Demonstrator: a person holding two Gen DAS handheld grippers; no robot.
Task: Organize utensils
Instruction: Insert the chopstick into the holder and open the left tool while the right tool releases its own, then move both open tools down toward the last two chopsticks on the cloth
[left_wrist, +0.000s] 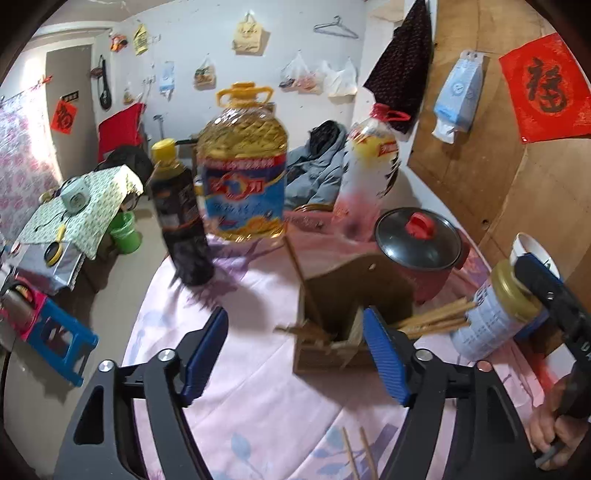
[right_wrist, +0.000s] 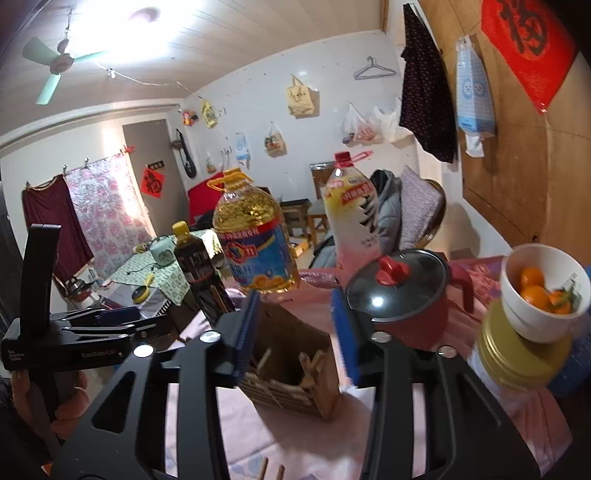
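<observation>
Pink floral cloth (left_wrist: 258, 398) covers the table I am working over, crowded at the back with an oil jug (left_wrist: 243, 166), a dark sauce bottle (left_wrist: 181, 218), a red pot (left_wrist: 421, 251) and a gold-lidded jar (left_wrist: 498, 314). Near the middle stands the wooden utensil box (left_wrist: 343, 314), and I judge the job partly done: several chopsticks (left_wrist: 310, 328) already sit in it, one leaning up and to the left, though the bundle looks untidy, with a sheaf (left_wrist: 436, 317) poking out sideways toward the jar. Two more loose chopsticks (left_wrist: 360, 454) lie on the cloth at my near edge, so those still need collecting. My left gripper (left_wrist: 295, 354) stands wide and empty just in front of the box. My right gripper (right_wrist: 295, 336) is also apart, holding nothing, framing the box from above.
</observation>
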